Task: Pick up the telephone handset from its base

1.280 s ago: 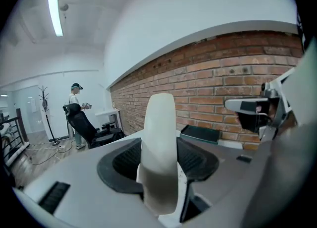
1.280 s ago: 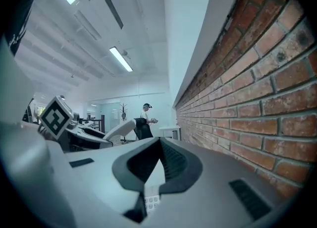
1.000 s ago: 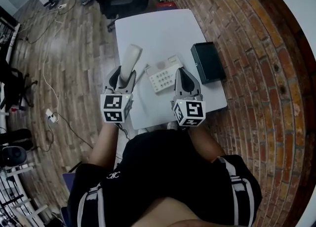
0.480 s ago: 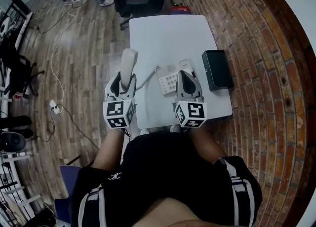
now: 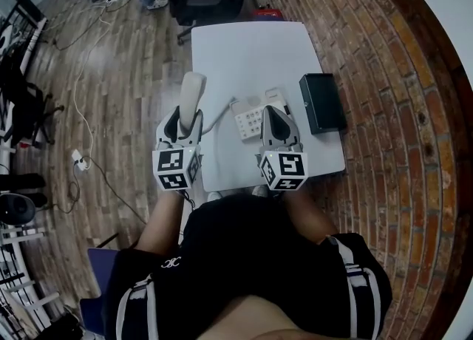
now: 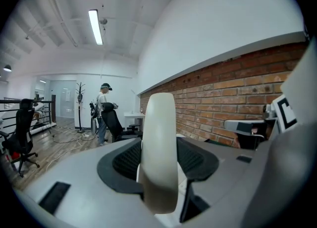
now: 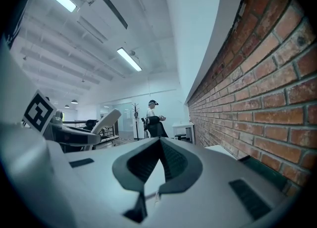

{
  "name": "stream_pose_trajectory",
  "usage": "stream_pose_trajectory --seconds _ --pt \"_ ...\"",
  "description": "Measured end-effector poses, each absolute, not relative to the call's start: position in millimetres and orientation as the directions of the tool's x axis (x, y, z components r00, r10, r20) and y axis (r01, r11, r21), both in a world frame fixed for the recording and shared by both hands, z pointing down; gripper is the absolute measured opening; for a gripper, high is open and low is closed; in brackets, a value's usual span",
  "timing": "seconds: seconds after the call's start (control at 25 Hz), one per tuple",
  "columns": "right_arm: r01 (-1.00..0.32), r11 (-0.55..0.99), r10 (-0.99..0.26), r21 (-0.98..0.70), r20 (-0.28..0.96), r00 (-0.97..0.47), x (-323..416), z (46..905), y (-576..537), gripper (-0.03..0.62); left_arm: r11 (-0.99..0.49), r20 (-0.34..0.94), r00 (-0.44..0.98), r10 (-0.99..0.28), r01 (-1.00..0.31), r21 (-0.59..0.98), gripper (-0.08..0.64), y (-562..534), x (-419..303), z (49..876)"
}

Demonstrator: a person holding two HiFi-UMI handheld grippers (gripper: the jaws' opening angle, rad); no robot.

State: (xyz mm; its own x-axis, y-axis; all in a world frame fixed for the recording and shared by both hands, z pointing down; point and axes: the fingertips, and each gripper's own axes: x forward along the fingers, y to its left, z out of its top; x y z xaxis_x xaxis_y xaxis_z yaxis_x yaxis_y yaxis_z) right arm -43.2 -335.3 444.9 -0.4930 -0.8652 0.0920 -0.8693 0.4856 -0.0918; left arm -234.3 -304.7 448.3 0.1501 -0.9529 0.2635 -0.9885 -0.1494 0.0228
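Holding the handset [image 5: 191,94] tight, the left gripper [image 5: 187,118] had it off the base [image 5: 255,115], by the surface's [image 5: 244,50] left edge. The right gripper [image 5: 270,111] was closed, with nothing in it.

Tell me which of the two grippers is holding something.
The left gripper: its jaws clamp the cream handset, held off the telephone base. The right gripper has its jaws shut with nothing between them.
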Motion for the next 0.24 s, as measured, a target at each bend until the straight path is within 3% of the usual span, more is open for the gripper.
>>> stream_pose_trajectory --seconds 0.24 --pt "-0.868 0.488 -0.864 -0.097 0.088 -0.496 -41.2 442.0 -329.8 -0.002 -0.2 0.262 0.204 -0.943 -0.979 0.045 0.213 -301.8 -222.6 446.1"
